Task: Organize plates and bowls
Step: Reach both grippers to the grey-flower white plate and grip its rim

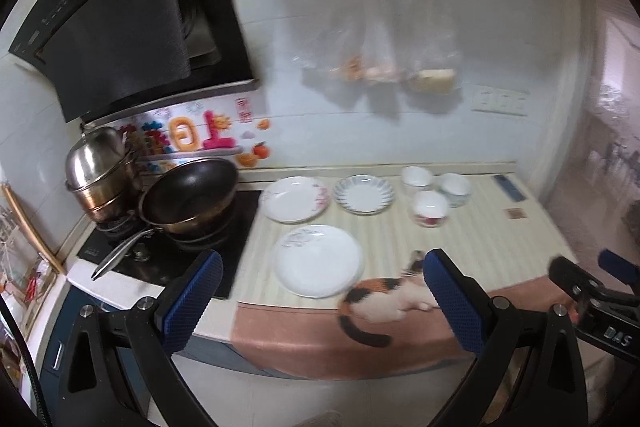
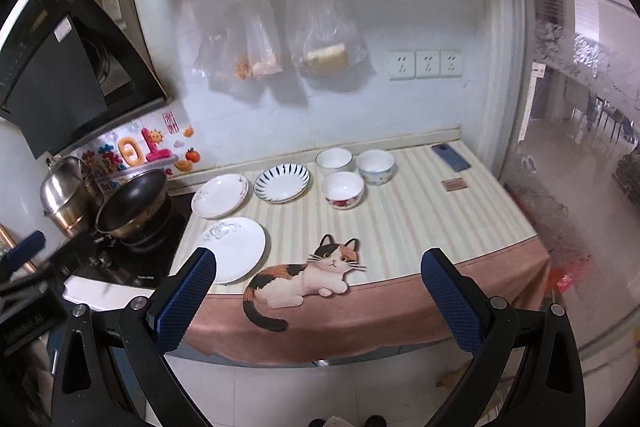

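Observation:
Three plates lie on the striped counter mat: a plain white plate [image 2: 236,249] at the front, a floral-edged plate [image 2: 219,195] behind it, and a blue-striped dish [image 2: 282,182] to its right. Three bowls stand further right: a white one [image 2: 334,159], a blue-patterned one [image 2: 375,166] and a red-flowered one [image 2: 343,189]. The same plates [image 1: 319,260] and bowls [image 1: 430,207] show in the left wrist view. My left gripper [image 1: 320,291] and right gripper [image 2: 318,287] are both open and empty, held before the counter's front edge.
A stove with a black wok [image 2: 132,203] and steel pots [image 2: 64,193] sits left of the plates. A phone [image 2: 451,157] and a small card [image 2: 455,184] lie at the right back. Bags [image 2: 280,27] hang on the wall. The mat has a cat picture [image 2: 304,277].

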The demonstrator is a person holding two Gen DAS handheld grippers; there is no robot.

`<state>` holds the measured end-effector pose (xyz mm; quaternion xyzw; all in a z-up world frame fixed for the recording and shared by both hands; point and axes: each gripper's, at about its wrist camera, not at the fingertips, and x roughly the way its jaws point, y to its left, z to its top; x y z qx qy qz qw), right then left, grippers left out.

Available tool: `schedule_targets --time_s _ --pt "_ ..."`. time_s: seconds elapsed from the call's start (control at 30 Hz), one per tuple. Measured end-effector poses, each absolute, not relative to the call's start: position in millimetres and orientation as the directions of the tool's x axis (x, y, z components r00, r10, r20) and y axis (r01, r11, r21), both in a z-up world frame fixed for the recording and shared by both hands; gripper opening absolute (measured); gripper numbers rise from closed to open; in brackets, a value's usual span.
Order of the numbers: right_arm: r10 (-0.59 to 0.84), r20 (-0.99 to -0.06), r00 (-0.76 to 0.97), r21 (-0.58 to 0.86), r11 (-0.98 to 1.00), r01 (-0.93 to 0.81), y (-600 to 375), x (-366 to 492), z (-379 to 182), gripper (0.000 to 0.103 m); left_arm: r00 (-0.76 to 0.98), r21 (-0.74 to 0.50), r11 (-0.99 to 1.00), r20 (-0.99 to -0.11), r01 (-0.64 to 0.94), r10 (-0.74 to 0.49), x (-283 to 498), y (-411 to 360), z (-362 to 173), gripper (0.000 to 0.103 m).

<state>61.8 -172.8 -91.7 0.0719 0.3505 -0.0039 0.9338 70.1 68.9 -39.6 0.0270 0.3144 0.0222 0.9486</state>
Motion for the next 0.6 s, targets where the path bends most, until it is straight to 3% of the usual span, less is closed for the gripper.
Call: schedule_targets --time_s 0.2,0.4,0.6 --pt "0.155 -0.757 0.635 0.189 0.982 -0.015 -141.5 140.4 -159.8 0.103 0.688 0.076 0.991 -0.713 -0.111 0.132 146.7 112.5 -110.5 0.103" --pt "0.303 -0.817 0.491 0.27 0.953 -0.139 -109.1 244.3 -249.7 0.103 0.523 0.001 0.999 -0.852 -0.05 0.027 231.6 137.5 -206.3 0.103" --pt "0.349 -0.874 0.339 0.286 0.932 -0.224 -75.7 343.9 -338.4 0.103 0.399 -0.034 0.995 -0.917 -0.09 0.005 303.1 150.7 -277.3 0.103"
